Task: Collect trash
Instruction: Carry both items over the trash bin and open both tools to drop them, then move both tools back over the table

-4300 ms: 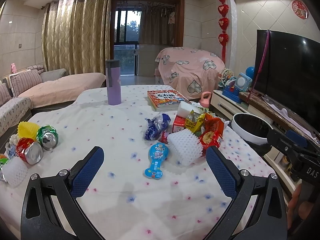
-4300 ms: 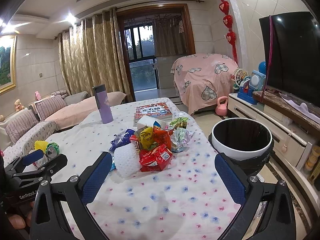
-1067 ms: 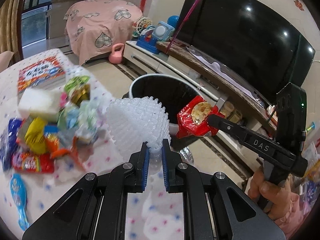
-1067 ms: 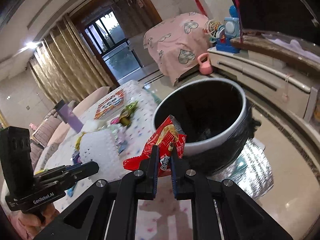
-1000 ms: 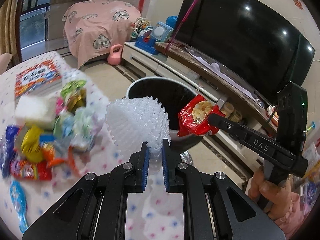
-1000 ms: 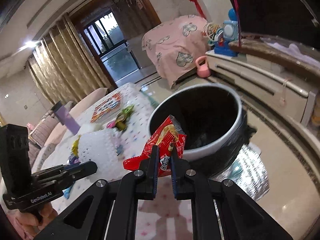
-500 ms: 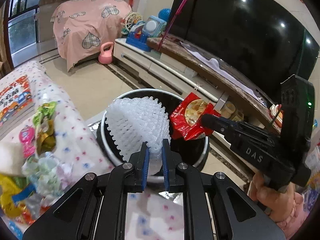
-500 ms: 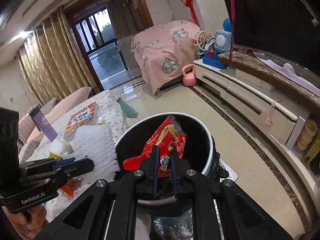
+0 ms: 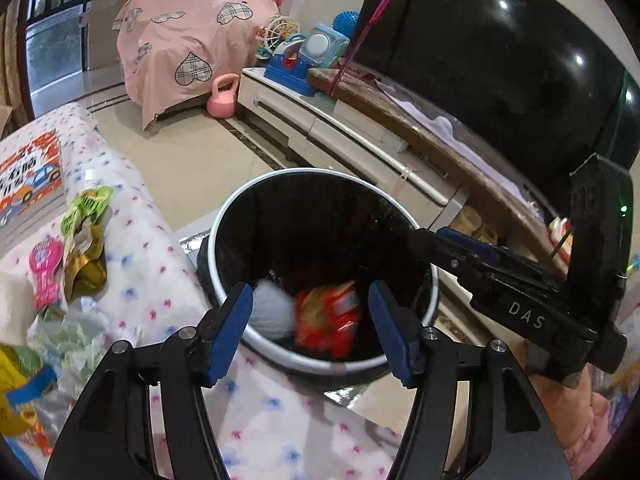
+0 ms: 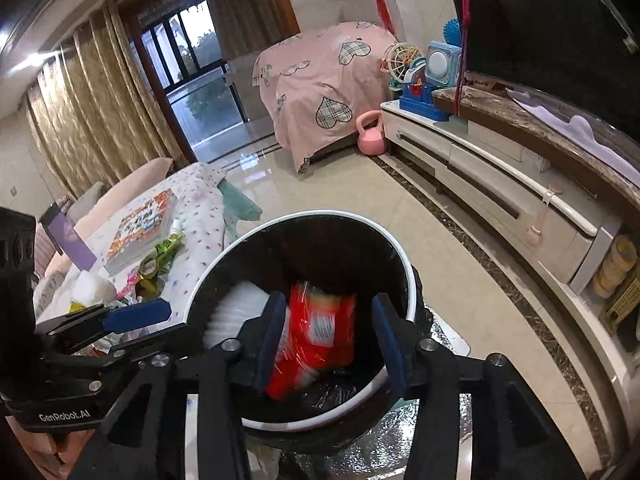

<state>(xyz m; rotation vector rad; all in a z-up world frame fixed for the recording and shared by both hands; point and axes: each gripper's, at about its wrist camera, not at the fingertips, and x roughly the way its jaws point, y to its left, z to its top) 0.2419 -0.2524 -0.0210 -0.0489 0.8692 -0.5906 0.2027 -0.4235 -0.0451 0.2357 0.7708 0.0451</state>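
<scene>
A round black trash bin with a white rim (image 9: 224, 216) (image 10: 404, 268) stands on the floor beside the table. Both grippers hover over it. My left gripper (image 9: 310, 328) is open and empty. My right gripper (image 10: 326, 336) is open and empty too. A white foam net (image 9: 270, 312) (image 10: 236, 312) and a red snack bag (image 9: 330, 320) (image 10: 320, 332), both blurred, are inside the bin. More wrappers (image 9: 84, 232) lie on the flowered tablecloth (image 9: 160, 276) at the left.
A book (image 9: 28, 176) lies farther back on the table. A TV cabinet (image 10: 500, 188) with a large TV (image 9: 500, 60) runs along the right. A pink kettlebell (image 10: 370, 134) sits on the floor beyond the bin.
Both grippers opened over the bin. The white foam net and the red snack bag left the jaws and dropped into the bin.
</scene>
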